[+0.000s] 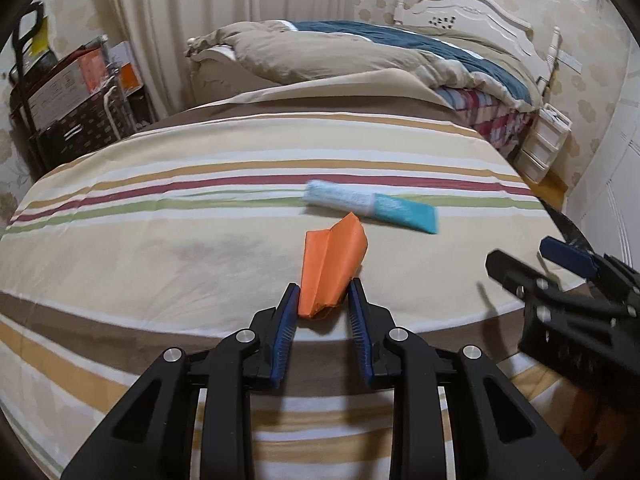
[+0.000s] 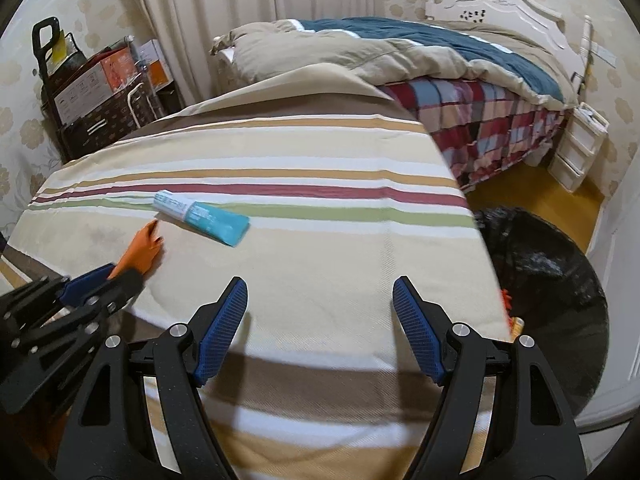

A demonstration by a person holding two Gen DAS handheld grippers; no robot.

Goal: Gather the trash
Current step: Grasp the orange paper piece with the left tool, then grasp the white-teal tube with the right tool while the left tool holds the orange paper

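A folded orange paper (image 1: 332, 268) sits between the fingers of my left gripper (image 1: 323, 298), which is shut on its near end just above the striped cloth (image 1: 160, 240). It also shows in the right wrist view (image 2: 140, 250). A white and teal tube (image 1: 370, 206) lies on the cloth just beyond the paper, also seen in the right wrist view (image 2: 202, 218). My right gripper (image 2: 320, 296) is open and empty over the cloth, right of the left gripper (image 2: 100, 280). It shows at the right edge of the left wrist view (image 1: 536, 260).
A bin lined with a black bag (image 2: 552, 280) stands on the floor right of the striped surface, with some trash inside. A bed with quilts (image 2: 400, 52) is behind. Boxes and a cart (image 2: 100, 92) stand at back left. White drawers (image 2: 576, 148) stand at the right.
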